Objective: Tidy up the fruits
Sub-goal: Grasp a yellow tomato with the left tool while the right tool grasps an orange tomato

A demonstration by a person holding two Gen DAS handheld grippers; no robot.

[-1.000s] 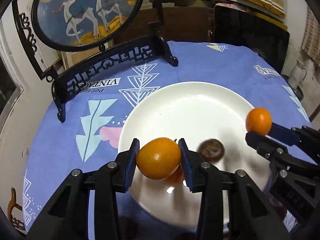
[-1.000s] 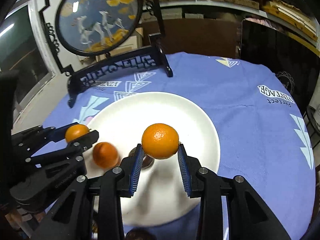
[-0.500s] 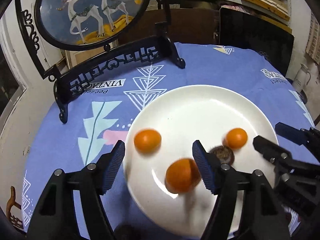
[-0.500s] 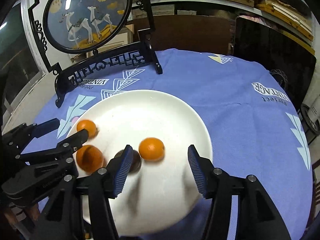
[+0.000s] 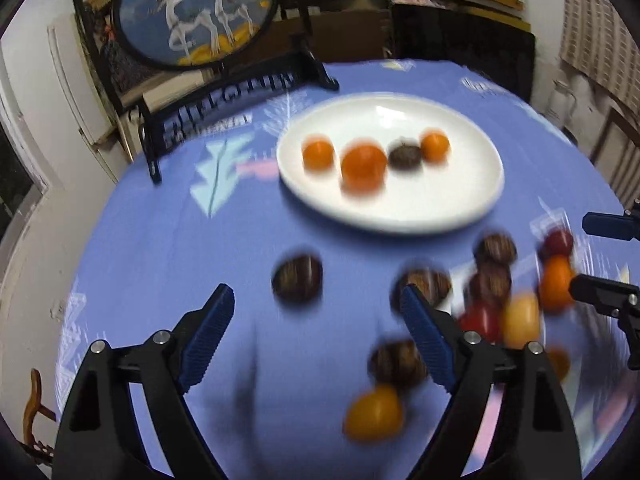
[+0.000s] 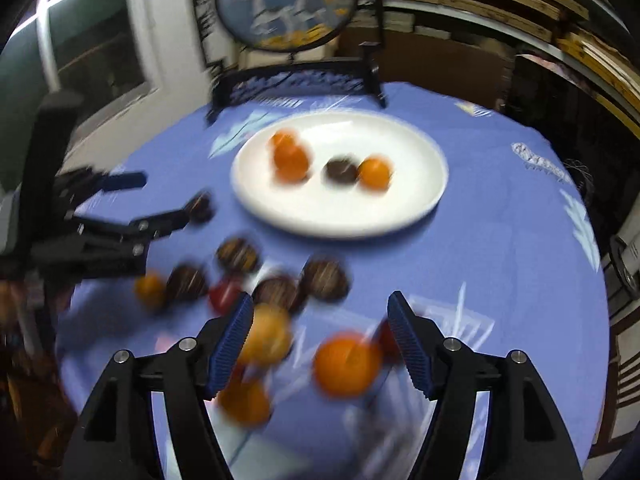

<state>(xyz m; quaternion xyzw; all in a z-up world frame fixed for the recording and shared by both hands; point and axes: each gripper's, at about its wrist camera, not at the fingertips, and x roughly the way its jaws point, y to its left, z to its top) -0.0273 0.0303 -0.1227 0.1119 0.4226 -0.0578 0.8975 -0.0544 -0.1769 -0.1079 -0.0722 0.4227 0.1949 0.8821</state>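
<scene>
Blue-clothed surface (image 5: 168, 240) carrying white plate (image 5: 400, 208) at 12 o'clock: three oranges (image 5: 363, 165), one dark fruit (image 5: 405, 155). Left gripper (image 5: 314, 336) and right gripper (image 6: 320, 346) just opened, fingers released, nothing between, pulled back from plate. Loose-fruit counts blurred, differing between views.

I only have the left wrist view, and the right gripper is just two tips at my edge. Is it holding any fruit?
Observer: No. The right gripper is open. Its jaws have just been opening. An orange lies on the cloth between its fingers, not gripped.
Operator: Anything crowding those fingers?
Observer: In the right wrist view, a yellow fruit sits close beside the finger on the picture's left, and a red fruit peeks from behind the other.
</scene>
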